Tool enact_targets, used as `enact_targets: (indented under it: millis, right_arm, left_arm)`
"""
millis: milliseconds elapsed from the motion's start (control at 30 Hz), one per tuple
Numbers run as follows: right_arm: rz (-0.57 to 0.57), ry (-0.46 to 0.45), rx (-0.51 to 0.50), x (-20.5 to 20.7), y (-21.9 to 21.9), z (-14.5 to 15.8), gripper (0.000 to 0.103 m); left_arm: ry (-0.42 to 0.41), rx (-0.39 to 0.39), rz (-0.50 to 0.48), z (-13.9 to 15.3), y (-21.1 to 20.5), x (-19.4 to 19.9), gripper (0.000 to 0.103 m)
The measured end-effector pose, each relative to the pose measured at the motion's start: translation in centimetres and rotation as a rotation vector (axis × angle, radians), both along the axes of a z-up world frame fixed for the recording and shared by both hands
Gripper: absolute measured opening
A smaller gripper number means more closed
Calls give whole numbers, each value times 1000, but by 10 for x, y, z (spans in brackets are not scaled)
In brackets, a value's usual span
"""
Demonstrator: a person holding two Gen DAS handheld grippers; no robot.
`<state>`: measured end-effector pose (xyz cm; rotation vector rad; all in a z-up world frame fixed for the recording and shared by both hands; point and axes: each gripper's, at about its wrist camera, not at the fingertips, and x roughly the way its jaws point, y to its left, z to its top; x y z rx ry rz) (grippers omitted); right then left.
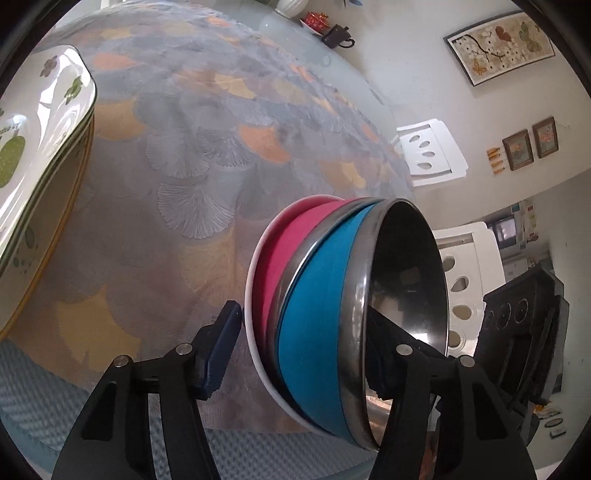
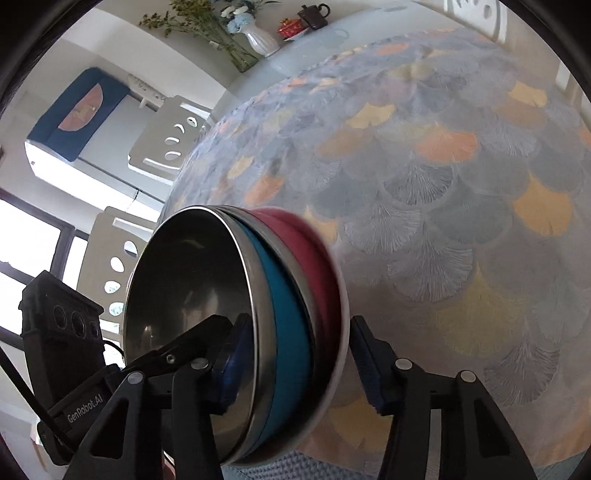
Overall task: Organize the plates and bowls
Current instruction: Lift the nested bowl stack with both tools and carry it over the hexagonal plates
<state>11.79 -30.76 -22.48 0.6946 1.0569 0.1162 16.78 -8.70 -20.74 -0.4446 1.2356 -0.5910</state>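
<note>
A nested stack of bowls [image 1: 317, 317] stands on the leaf-patterned tablecloth [image 1: 207, 158]: a steel-lined blue bowl on top, a red one under it, a white one at the bottom. My left gripper [image 1: 303, 343] straddles the stack's rim, one finger inside the steel bowl, the other outside and apart from the white bowl. My right gripper [image 2: 295, 365] straddles the same stack [image 2: 284, 317] from the other side, one finger inside, the outer finger close to the white rim. A pile of white fruit-patterned plates [image 1: 40, 155] lies at far left.
White chairs [image 1: 432, 151] stand along the table's edge. A dark teapot [image 1: 338, 35] and a red dish sit at the far end, with a vase of flowers [image 2: 258, 37]. The other gripper's black body [image 1: 524, 332] shows beyond the bowls.
</note>
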Motion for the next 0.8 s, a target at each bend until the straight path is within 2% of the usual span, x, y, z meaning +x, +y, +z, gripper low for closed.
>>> enact_targets:
  millis: [367,567,667,733,800]
  right_arm:
    - [68,-70,-62,-6,8,14,48]
    - [98,-152,-101,-4,19,43,48]
    - [121,-185,-114,-4,33,68,48]
    - [148,-140,-163,2,52,74,48]
    - [115,-39,-96,13,63,60,47]
  left_arm:
    - [-87,31,31,24,4,-6,53]
    - [-126,27,42,50,18,-12,53]
    - [-127,32,91,65,34,-17,53]
    - [-104,49,141,67,43,-17,52]
    - [-46,74,211,59,53,-11,52]
